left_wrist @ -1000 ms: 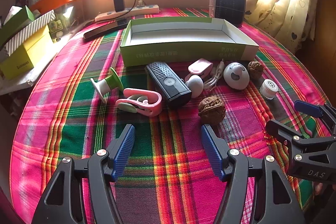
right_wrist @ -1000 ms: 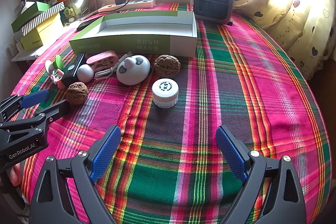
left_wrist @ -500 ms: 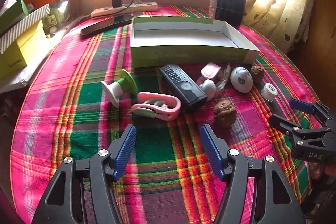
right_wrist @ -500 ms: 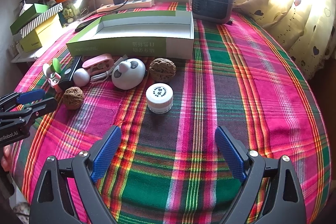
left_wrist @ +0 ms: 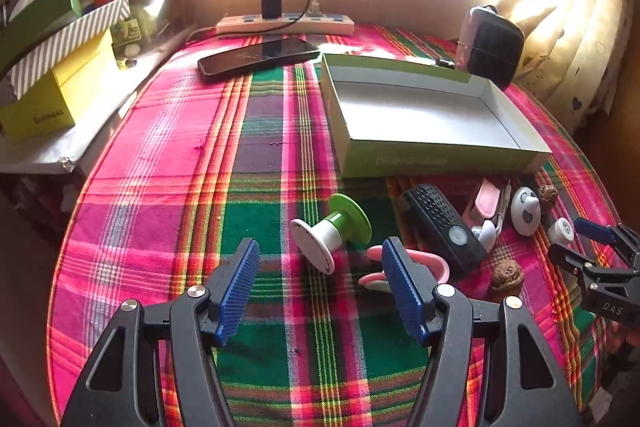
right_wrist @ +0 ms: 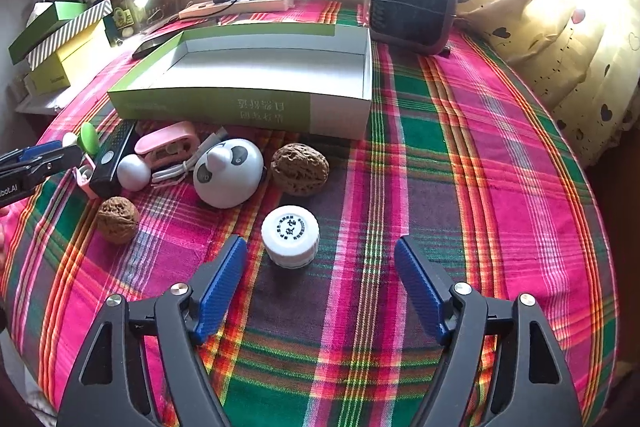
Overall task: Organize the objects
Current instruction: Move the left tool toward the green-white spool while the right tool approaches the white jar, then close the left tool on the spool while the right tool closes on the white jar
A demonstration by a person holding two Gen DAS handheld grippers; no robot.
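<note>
Open left tongs (left_wrist: 320, 291) near green-white spool (left_wrist: 332, 231)

"DAS" on right gripper (left_wrist: 600, 247) body; "bot.AI" on left gripper (right_wrist: 36, 157) body; box and jar-lid print unreadable.

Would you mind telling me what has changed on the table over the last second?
The left gripper has swung left to face the green and white spool. The right gripper has closed in on the small white jar, its jaws closing with nothing between them yet. Nothing was grasped or released; the objects and the empty box lie as before.
</note>
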